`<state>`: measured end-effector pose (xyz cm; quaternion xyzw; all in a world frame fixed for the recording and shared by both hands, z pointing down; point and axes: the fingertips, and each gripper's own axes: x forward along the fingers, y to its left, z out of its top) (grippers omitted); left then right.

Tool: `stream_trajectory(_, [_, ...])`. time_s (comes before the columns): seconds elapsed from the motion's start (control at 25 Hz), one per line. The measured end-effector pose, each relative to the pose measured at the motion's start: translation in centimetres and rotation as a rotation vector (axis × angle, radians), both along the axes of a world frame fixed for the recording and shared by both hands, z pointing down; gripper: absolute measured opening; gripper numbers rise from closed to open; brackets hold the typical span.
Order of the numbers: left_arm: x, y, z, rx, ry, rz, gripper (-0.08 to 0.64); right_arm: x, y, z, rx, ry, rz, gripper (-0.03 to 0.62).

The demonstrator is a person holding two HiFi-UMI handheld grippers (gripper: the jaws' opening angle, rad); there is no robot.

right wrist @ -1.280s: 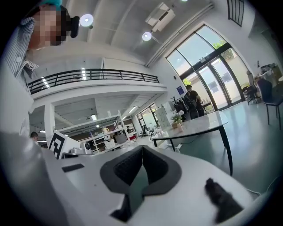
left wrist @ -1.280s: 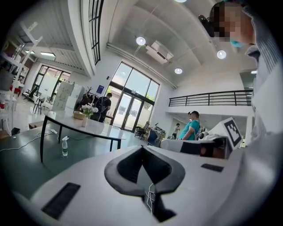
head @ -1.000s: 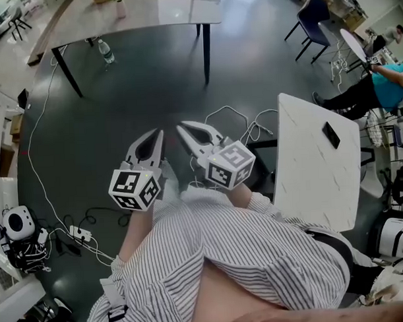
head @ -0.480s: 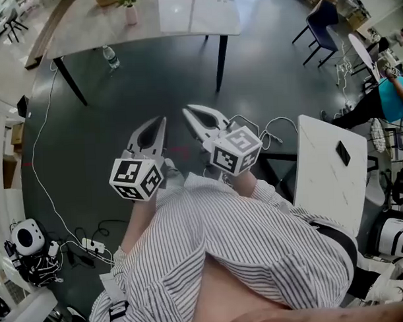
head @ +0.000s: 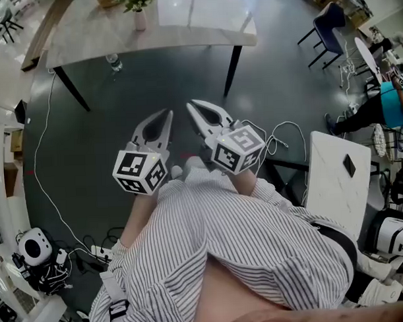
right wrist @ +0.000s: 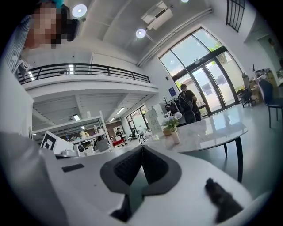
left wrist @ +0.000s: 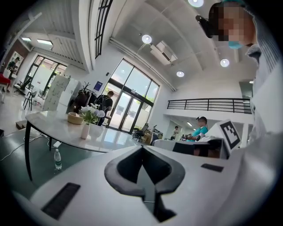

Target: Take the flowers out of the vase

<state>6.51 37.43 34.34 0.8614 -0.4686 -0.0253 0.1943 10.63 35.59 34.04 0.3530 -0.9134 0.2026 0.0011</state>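
Note:
A small white vase (head: 139,20) with white flowers and green leaves (head: 137,2) stands on a long pale table (head: 183,25) at the top of the head view. Both grippers are held out over the dark floor, well short of the table. The left gripper (head: 169,114) is shut with nothing in it, and so is the right gripper (head: 190,104). In the left gripper view the vase (left wrist: 85,131) stands far off beyond the shut left gripper (left wrist: 142,148). In the right gripper view the vase (right wrist: 175,137) is just as distant past the shut right gripper (right wrist: 142,146).
A water bottle (head: 114,62) stands on the floor under the table, near its black legs (head: 232,70). A bowl (left wrist: 75,118) sits beside the vase. Cables (head: 280,138) trail across the floor. A small white table (head: 337,179) and a seated person (head: 384,104) are on the right.
The table with the vase has come closer and lower in the head view as the person walks toward it. Both grippers stay shut and side by side.

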Motion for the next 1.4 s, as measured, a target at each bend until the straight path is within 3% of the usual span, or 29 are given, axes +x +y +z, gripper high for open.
stream_trajectory(0.44, [-2.2, -7.3, 2.0, -0.038, 0.001, -0.001, 0.011, -2.5, -7.8, 1.2, -0.015, -0.003, -0.004, 0.015])
stream_trajectory(0.76, [-3.8, -16.5, 2.2, -0.062, -0.003, -0.050, 0.011, -3.6, -17.3, 1.0, -0.034, -0.013, -0.036, 0.015])
stream_trajectory(1.12, [-5.7, -27.9, 0.2, -0.026, 0.008, -0.092, 0.011, -6.1, -29.1, -0.9, -0.008, -0.017, -0.118, 0.015])
stream_trajectory(1.4, [-6.4, -34.9, -0.1, -0.010, 0.011, -0.142, 0.011, -7.1, -35.3, -1.5, 0.013, -0.005, -0.186, 0.015])
